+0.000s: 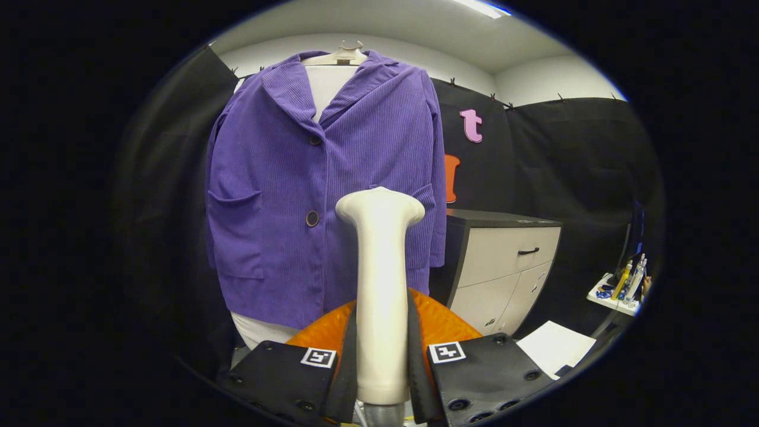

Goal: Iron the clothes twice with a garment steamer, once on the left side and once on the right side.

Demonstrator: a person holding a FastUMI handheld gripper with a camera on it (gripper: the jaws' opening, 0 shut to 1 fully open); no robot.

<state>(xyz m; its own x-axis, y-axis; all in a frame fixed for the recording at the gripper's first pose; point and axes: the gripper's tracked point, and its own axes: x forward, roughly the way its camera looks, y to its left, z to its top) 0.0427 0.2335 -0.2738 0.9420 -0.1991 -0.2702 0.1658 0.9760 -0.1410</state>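
Now gripper [382, 362] clamps steamer [380, 284] just before jacket [314, 178] hem.

Ribbed corduroy-like cloth jacket [320, 178]; smooth matt plastic steamer [380, 284] between the fingers [350, 367].

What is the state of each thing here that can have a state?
gripper: shut on the steamer handle, both fingers pressing its sides.
garment steamer: held upright, head just ahead of the jacket front.
purple jacket: hanging on a hanger over a dress form, buttoned.
cabinet: drawer and doors shut.
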